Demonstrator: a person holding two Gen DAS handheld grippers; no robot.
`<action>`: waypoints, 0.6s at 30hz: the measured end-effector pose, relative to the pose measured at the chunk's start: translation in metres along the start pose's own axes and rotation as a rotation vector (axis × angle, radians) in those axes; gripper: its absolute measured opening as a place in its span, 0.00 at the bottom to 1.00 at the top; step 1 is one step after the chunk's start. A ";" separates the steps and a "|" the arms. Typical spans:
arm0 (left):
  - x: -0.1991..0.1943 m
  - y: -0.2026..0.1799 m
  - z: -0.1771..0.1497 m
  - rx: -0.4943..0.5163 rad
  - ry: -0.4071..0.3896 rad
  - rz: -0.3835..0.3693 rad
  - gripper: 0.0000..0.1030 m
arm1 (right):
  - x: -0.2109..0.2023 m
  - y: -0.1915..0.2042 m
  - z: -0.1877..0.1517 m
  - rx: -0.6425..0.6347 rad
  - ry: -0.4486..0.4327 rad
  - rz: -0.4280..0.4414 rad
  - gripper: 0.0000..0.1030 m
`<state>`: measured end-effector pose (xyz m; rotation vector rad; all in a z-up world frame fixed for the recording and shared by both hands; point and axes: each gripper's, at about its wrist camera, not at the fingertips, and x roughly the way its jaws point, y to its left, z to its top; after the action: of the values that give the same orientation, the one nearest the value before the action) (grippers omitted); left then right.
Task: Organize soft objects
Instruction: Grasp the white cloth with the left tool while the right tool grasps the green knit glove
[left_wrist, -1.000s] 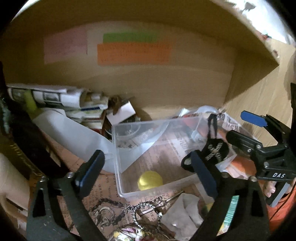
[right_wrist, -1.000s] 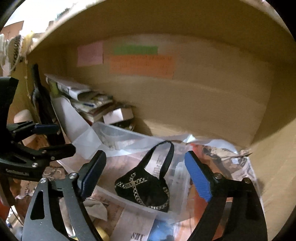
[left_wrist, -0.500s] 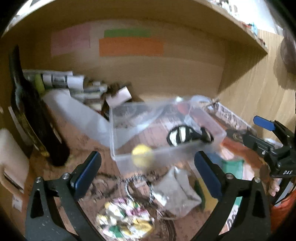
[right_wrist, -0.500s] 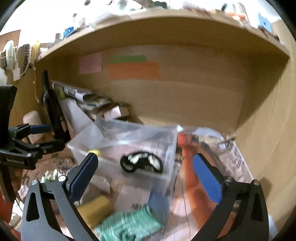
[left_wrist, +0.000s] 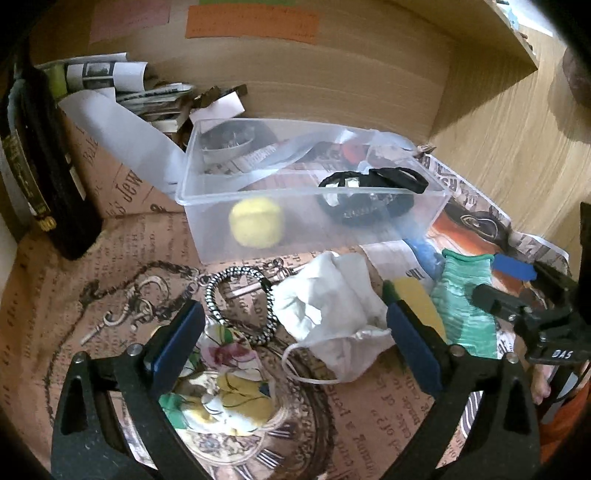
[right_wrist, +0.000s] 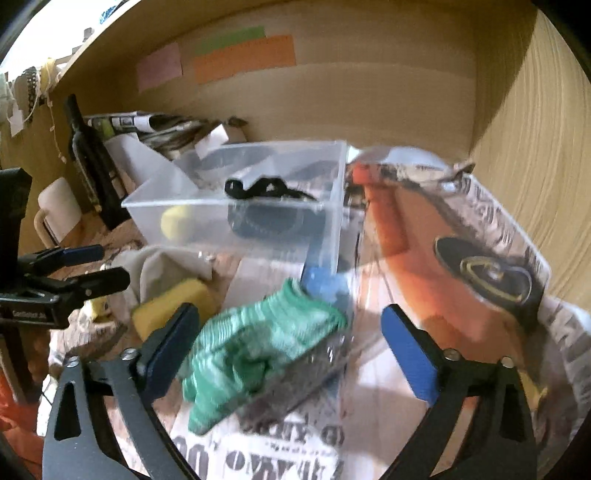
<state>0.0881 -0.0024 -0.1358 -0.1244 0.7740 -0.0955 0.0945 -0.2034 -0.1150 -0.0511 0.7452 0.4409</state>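
Both grippers have been drawn back from the clear bin (left_wrist: 295, 192), where the black purse (left_wrist: 369, 199) now lies. The right gripper (right_wrist: 288, 350), spread empty, is best lowered squarely over the near green sock (right_wrist: 255, 347); the left gripper (left_wrist: 295, 347) is spread above the white cloth (left_wrist: 332, 306).

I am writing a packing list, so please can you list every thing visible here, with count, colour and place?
plastic bin: 1, clear, at back of the shelf
ball: 1, yellow, inside bin, left
small purse: 1, black, inside bin, right
white cloth pouch: 1, in front of bin
green knit cloth: 1, right of the pouch
yellow sponge: 1, between pouch and green cloth
braided ring: 1, black-white, left of pouch
floral cloth: 1, nearest front
bottle: 1, dark, far left
left hand-held gripper: open
right hand-held gripper: open
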 end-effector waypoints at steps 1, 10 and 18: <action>0.001 -0.001 -0.001 0.002 0.007 -0.006 0.83 | 0.001 0.000 -0.002 0.000 0.012 0.007 0.82; 0.011 -0.010 -0.002 0.017 0.026 -0.066 0.39 | 0.007 0.002 -0.009 -0.021 0.024 -0.002 0.30; 0.000 -0.013 0.003 0.038 -0.012 -0.076 0.16 | 0.000 -0.002 -0.002 -0.005 -0.028 -0.006 0.11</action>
<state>0.0893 -0.0155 -0.1315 -0.1181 0.7554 -0.1811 0.0939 -0.2056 -0.1169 -0.0512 0.7167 0.4370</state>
